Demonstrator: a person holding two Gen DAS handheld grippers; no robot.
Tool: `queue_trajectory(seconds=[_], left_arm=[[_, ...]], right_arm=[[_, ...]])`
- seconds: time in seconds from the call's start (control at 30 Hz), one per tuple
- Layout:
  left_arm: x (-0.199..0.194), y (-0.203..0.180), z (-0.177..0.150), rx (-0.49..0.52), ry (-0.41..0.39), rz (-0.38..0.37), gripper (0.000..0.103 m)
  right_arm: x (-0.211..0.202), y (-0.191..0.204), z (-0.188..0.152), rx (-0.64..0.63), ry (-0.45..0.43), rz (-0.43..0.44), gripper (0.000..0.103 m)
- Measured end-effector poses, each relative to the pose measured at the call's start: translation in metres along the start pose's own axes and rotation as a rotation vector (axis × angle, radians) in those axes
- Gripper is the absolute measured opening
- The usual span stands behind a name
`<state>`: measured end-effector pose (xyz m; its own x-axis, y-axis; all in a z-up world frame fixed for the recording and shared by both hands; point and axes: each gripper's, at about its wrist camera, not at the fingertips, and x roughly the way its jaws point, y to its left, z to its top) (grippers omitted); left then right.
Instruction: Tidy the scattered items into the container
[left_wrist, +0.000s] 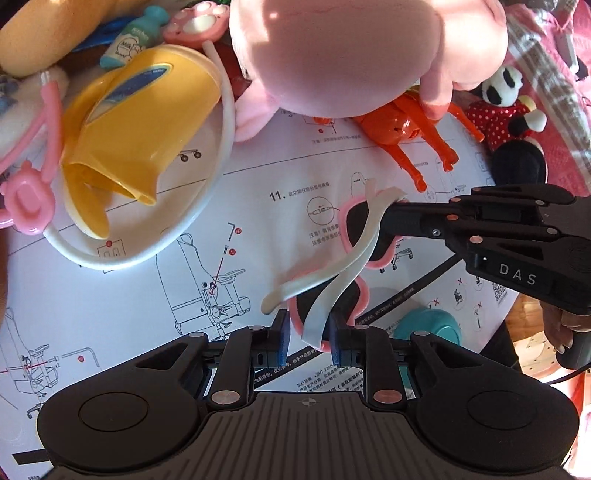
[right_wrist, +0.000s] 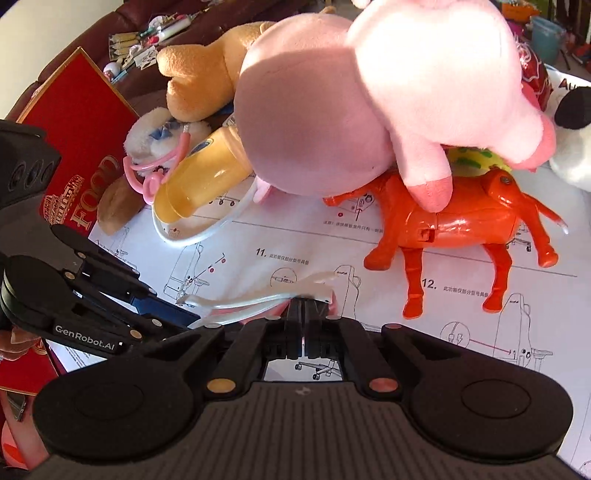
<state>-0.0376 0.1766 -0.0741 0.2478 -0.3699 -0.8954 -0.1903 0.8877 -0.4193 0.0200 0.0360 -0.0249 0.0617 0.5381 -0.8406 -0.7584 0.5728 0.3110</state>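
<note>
Pink toy sunglasses with dark lenses and white arms hang above a printed instruction sheet. My right gripper is shut on the far end of the glasses; in its own view the jaws are closed on the white arm. My left gripper stands with its blue pads either side of the near lens, a gap showing. No container is clearly in view.
A yellow jug on a white ring, a large pink plush, an orange plastic horse, a panda plush, a teal lid and a red food box crowd the sheet.
</note>
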Motion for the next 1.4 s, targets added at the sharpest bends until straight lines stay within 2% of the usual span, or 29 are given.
queue_trajectory(seconds=[0.03,0.2,0.3,0.33,0.37,0.43,0.63,0.77,0.83,0.9,0.93,0.97,1.03,1.1,1.2,1.23,1.27,1.4], left_arm=[[0.0,0.0,0.001,-0.001,-0.002,0.0,0.018],[0.003,-0.005,0.006,0.02,0.0,0.012,0.019],[0.005,-0.004,0.008,0.024,0.003,0.015,0.019],[0.004,-0.003,0.009,0.023,0.004,0.016,0.019],[0.004,-0.002,0.009,0.024,0.004,0.017,0.019],[0.004,-0.004,0.01,0.033,0.006,0.022,0.019],[0.004,-0.006,0.007,0.05,-0.001,0.034,0.019],[0.004,-0.01,0.006,0.09,-0.001,0.046,0.019],[0.004,-0.014,0.006,0.109,0.004,0.065,0.02],[0.003,-0.021,0.004,0.141,-0.013,0.116,0.024],[0.002,-0.027,0.001,0.167,-0.039,0.163,0.037],[0.002,-0.032,-0.001,0.191,-0.065,0.205,0.042],[0.001,-0.045,-0.005,0.242,-0.129,0.298,0.042],[0.001,-0.057,-0.007,0.29,-0.172,0.355,0.042],[0.008,-0.068,-0.012,0.34,-0.194,0.407,0.035],[0.008,-0.07,-0.014,0.351,-0.2,0.42,0.019],[0.007,-0.069,-0.015,0.353,-0.2,0.419,0.018],[0.001,-0.059,-0.011,0.232,-0.155,0.292,0.014]], right_arm=[[-0.001,0.002,0.001,-0.023,-0.01,-0.006,0.003],[-0.001,0.029,-0.006,-0.314,-0.049,-0.137,0.004],[-0.006,0.034,-0.007,-0.371,-0.063,-0.154,0.012],[-0.011,0.032,-0.008,-0.366,-0.073,-0.144,0.02],[-0.015,0.031,-0.008,-0.357,-0.085,-0.137,0.031],[-0.019,0.025,-0.008,-0.328,-0.096,-0.139,0.04],[-0.003,0.01,-0.008,-0.217,-0.047,-0.115,0.039],[0.005,0.001,-0.006,-0.126,-0.067,-0.049,0.038],[0.013,-0.004,-0.004,-0.05,-0.052,-0.006,0.03],[0.015,-0.009,-0.004,0.026,-0.053,0.002,0.025],[0.014,-0.014,-0.003,0.081,-0.048,0.023,0.021],[0.013,-0.021,-0.002,0.153,-0.036,0.052,0.017],[0.011,-0.027,-0.001,0.255,-0.011,0.081,0.013],[0.01,-0.026,-0.002,0.309,0.016,0.104,0.012],[0.011,-0.021,-0.005,0.326,0.039,0.088,0.012],[0.01,-0.02,-0.005,0.33,0.04,0.088,0.012],[0.009,-0.021,-0.006,0.339,0.043,0.087,0.012],[0.003,-0.017,-0.008,0.312,0.029,0.061,0.012]])
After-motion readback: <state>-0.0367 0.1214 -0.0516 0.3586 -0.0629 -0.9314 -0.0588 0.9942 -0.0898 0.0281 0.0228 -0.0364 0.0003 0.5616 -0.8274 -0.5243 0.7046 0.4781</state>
